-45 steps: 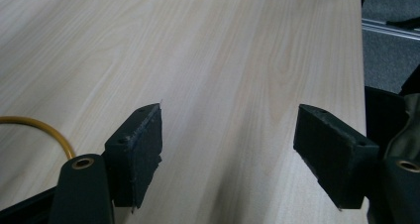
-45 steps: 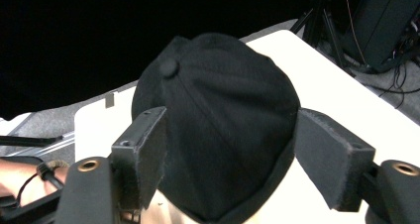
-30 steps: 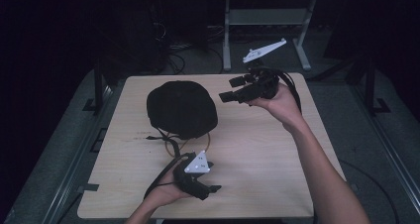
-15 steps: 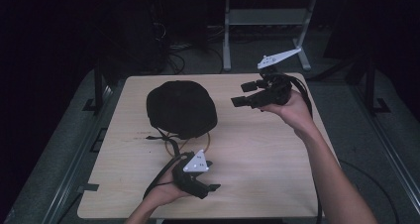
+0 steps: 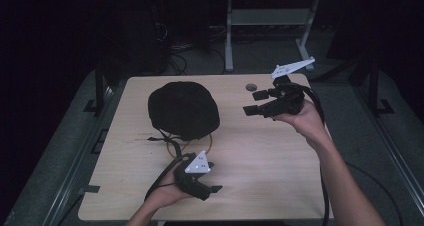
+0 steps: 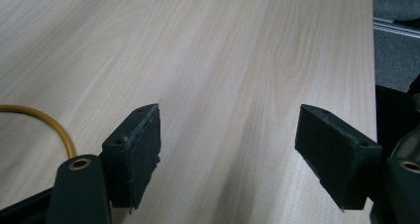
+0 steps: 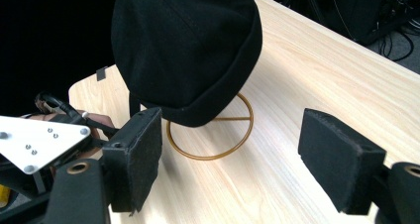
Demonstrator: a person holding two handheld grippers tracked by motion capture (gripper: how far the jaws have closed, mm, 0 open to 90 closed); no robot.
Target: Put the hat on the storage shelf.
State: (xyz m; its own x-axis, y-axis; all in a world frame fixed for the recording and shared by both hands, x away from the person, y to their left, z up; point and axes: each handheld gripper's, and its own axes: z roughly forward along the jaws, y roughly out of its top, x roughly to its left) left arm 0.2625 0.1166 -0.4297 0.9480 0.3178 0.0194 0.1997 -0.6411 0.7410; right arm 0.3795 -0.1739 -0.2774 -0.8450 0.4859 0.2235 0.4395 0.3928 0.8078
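Your right tool (image 5: 254, 102), jaws apart and empty, hovers at frame right, aimed at the black hat (image 5: 183, 109) on its gold stand (image 7: 210, 137). Your left tool (image 5: 212, 190), jaws apart too, rests low on the counter (image 5: 260, 156) at bottom centre.

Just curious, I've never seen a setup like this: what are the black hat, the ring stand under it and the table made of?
Hat: looks like matte black cloth, with faint stitched seams; probably cotton or knit, hard to tell.
Ring stand: thin wire with a golden, slightly shiny finish, likely brass-coloured metal.
Table: pale wood grain, smooth and even, so possibly a laminate rather than solid wood.
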